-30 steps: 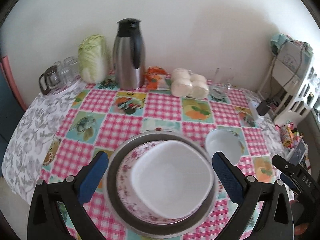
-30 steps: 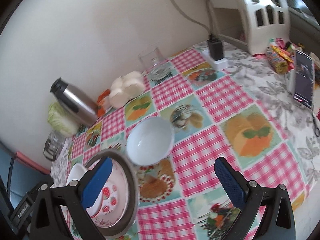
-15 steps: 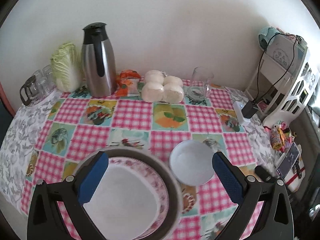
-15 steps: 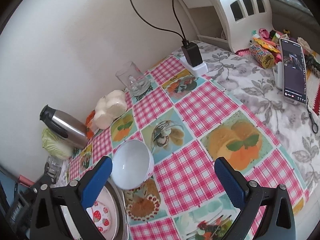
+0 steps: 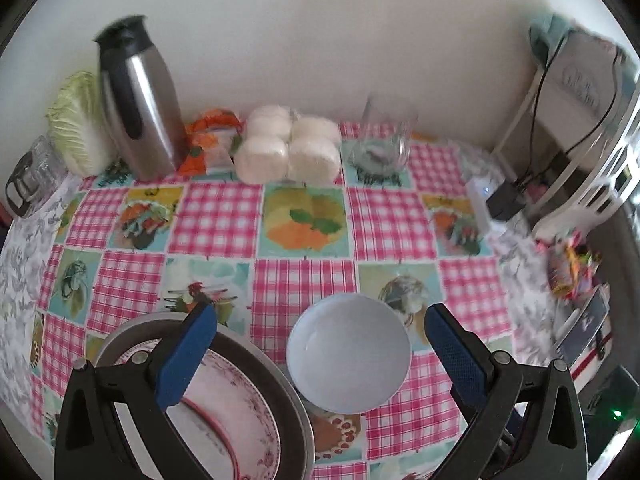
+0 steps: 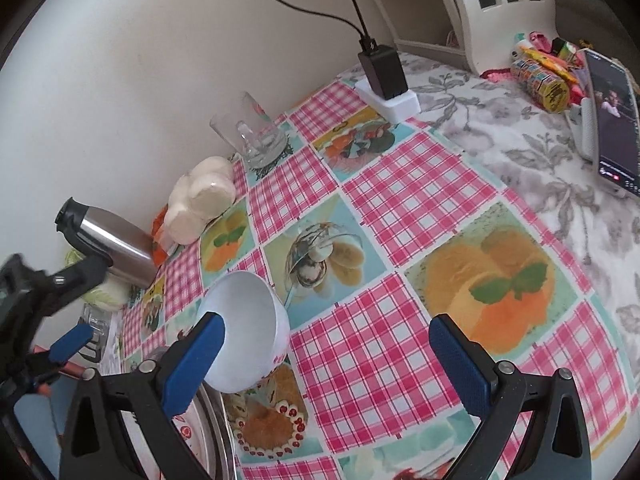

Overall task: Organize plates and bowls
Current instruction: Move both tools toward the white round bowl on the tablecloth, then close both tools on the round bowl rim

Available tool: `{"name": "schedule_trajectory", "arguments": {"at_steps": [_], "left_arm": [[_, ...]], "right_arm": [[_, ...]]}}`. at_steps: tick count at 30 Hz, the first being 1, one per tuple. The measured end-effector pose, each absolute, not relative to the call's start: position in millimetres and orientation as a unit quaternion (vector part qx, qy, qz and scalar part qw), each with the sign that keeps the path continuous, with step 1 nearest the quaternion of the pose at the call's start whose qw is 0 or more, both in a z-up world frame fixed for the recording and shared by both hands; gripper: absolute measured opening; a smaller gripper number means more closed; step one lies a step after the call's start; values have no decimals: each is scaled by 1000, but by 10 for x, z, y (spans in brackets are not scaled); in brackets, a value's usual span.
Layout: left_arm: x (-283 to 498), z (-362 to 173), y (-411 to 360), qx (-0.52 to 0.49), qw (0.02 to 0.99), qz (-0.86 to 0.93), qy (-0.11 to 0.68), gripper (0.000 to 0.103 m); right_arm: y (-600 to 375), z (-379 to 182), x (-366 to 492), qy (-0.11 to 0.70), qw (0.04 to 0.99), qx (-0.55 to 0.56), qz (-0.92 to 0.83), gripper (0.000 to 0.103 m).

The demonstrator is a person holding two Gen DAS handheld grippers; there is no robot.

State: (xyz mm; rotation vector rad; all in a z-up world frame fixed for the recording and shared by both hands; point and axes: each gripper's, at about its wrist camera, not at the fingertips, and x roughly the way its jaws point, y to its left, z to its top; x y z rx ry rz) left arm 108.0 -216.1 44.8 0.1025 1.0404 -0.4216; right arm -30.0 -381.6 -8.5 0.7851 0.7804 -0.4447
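Left wrist view: left gripper (image 5: 320,350), blue-padded fingers spread wide, nothing clamped. Between them, white bowl (image 5: 348,354), upright and empty, near the front edge of the checked tablecloth (image 5: 304,276). Just left of the bowl, metal pan (image 5: 276,376) holding a pink-patterned plate (image 5: 236,412), partly hidden behind the left finger. Along the back edge: steel thermos (image 5: 138,100), cabbage (image 5: 76,128), white buns (image 5: 288,148), glass mug (image 5: 384,136). At the right edge, white power strip (image 5: 482,200) with black charger. No legible writing.

Right wrist view: right gripper (image 6: 326,360), fingers spread wide, empty. White bowl (image 6: 248,332) just beside the left finger; contact cannot be told. Phone (image 6: 614,120) propped at the far right edge, screen text too small to read.
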Motion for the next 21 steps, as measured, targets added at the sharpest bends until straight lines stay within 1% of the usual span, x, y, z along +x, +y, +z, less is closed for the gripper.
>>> {"name": "schedule_trajectory", "arguments": {"at_steps": [5,14,16,21], "left_arm": [[1188,209,-2362,82,823,-195,528,103],[1356,-67,-2545,131,808,-168,549,103],[1391,-118,-2569,139,805,-164,553,103],[1495,-293,-2556,148,794,-131,575,103]], "right_arm": [[-3838,-233,-201,380,823,372,-201,103],[-3770,-483,8,410,818,362,-180,103],[-3752,-533,46,416,817,360,-176,102],[-3722,-606,119,419,817,357,-169,94]]}}
